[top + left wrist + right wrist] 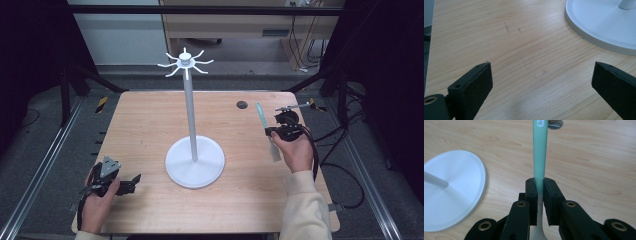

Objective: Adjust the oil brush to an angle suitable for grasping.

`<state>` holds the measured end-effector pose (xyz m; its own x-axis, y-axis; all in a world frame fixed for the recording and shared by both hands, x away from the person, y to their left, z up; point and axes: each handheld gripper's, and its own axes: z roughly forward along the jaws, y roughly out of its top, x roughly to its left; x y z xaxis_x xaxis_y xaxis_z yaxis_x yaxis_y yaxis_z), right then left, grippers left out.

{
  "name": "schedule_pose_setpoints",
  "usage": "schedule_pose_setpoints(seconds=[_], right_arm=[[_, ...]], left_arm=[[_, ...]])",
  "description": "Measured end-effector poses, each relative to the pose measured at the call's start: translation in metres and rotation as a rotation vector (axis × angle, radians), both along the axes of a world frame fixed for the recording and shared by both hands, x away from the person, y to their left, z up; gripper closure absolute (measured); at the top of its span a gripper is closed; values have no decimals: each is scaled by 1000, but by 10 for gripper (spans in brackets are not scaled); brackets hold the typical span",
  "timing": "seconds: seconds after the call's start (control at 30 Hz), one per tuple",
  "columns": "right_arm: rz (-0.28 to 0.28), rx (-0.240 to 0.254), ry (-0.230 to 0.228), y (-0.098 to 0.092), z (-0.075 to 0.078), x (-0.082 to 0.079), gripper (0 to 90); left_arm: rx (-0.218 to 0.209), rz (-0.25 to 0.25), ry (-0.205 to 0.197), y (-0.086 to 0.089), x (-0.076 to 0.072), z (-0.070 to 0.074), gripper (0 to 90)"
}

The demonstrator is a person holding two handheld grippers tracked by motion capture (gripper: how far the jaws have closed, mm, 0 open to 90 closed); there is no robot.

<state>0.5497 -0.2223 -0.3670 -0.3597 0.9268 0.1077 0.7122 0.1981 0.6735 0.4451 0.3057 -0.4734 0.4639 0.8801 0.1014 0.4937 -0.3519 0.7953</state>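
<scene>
My right gripper (539, 185) has its two black jaws pressed together on a slim utensil with a mint-green handle and a white lower end (540, 152); in the right gripper view the handle runs straight up from between the jaws, and the white end hangs below them. In the high view this gripper (270, 131) sits above the right part of the table, held by my right hand (296, 150), with a cream sleeve coming in from the bottom edge; the utensil (260, 116) stands tilted, green end up. My left gripper (541, 75) has its jaws spread wide with only bare wood between them. In the high view it (135, 181) lies low near the front left corner, cradled in my left hand (97, 200), jaws pointing right toward the stand. Between the two hands, on the light wooden table (150, 120), stands a white hook stand (189, 100) with a round base, a tall thin pole and curved prongs radiating from its top. A small dark round hole (242, 104) marks the table's far right area.
</scene>
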Motion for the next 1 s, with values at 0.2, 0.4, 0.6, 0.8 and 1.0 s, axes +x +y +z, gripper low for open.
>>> schedule_pose_setpoints(seconds=[0.2,0.4,0.6,0.8,1.0], right_arm=[[13,26,-68,-4,9,-11,827],[48,97,-160,1,26,-20,827],[107,123,-258,17,49,-33,826],[151,155,-323,27,63,-43,826],[178,179,-360,33,70,-51,827]], left_arm=[[22,-12,-17,-6,-1,4,29],[20,-14,-22,-1,-1,4,29],[33,-11,-31,0,0,4,29],[33,-3,-31,1,1,4,27],[20,6,-42,4,-1,5,27]])
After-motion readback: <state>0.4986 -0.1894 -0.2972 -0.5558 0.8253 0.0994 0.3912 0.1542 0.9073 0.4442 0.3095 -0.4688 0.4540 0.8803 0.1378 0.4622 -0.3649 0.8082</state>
